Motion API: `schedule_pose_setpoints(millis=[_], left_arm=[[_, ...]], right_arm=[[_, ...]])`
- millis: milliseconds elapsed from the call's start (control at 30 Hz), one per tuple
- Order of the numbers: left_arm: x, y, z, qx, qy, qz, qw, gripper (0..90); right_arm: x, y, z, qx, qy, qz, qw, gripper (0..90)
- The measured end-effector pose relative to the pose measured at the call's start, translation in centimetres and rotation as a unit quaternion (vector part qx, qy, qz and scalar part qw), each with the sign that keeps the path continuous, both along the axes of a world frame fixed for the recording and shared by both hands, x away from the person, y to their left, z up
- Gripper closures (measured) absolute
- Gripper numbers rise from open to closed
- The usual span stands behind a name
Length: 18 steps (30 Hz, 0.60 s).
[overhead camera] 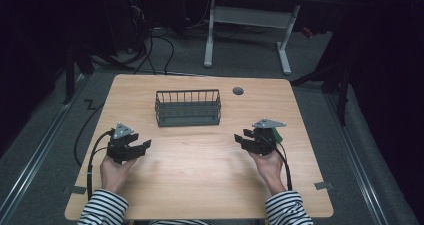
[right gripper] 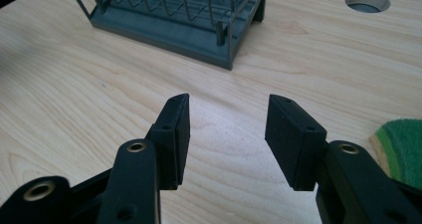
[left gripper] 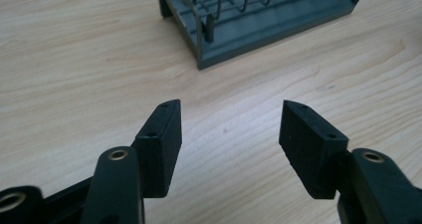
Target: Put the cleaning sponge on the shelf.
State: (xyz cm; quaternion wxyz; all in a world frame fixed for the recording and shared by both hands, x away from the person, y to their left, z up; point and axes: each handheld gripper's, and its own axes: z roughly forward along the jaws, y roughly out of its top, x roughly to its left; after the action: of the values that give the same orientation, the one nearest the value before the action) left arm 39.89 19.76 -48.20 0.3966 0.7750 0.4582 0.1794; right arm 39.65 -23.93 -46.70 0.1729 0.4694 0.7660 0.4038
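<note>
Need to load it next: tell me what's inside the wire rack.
The wire rack looks empty: only its wire dividers and grey base show. Its far inner corners are cut off in both gripper views.

Dark wire basket [overhead camera: 188, 108] (rectangular, upright) stands mid-table, toward the far edge.

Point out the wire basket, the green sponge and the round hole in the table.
wire basket [overhead camera: 187, 120]: high view, on its front wall.
green sponge [right gripper: 403, 149]: right gripper view, on its green top face.
round hole [overhead camera: 238, 91]: high view, at its middle.
</note>
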Motion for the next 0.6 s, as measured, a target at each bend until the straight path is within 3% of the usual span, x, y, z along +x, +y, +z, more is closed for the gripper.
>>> schedule_pose_setpoints(millis=[67,167,267,367,567,600], left_arm=[[0.4,-0.3,0.4,0.008,0.004,-0.004,0.9999,42.5],[1.0,-0.8,1.0,0.014,0.003,-0.012,0.9998,41.6],[1.7,-1.0,1.6,0.006,0.003,-0.011,0.9999,39.9],[2.5,-1.0,2.3,0.003,-0.001,0.0,1.0,36.9],[4.6,-1.2,4.2,-0.009,-0.012,0.001,0.9999,35.7],[5.1,-1.3,4.7,-0.01,-0.018,0.003,0.9998,35.9]], right_arm=[[0.4,0.1,0.3,0.006,0.005,-0.004,1.0,52.8],[1.0,0.3,0.7,-0.005,0.006,-0.005,1.0,52.8],[1.6,0.3,1.0,0.009,0.006,-0.005,0.9999,52.6],[2.5,0.8,1.3,-0.005,0.006,-0.006,1.0,50.5],[4.3,1.4,2.2,-0.006,0.013,-0.009,0.9999,47.7],[5.4,1.8,2.8,-0.008,0.007,-0.013,0.9999,47.1]])
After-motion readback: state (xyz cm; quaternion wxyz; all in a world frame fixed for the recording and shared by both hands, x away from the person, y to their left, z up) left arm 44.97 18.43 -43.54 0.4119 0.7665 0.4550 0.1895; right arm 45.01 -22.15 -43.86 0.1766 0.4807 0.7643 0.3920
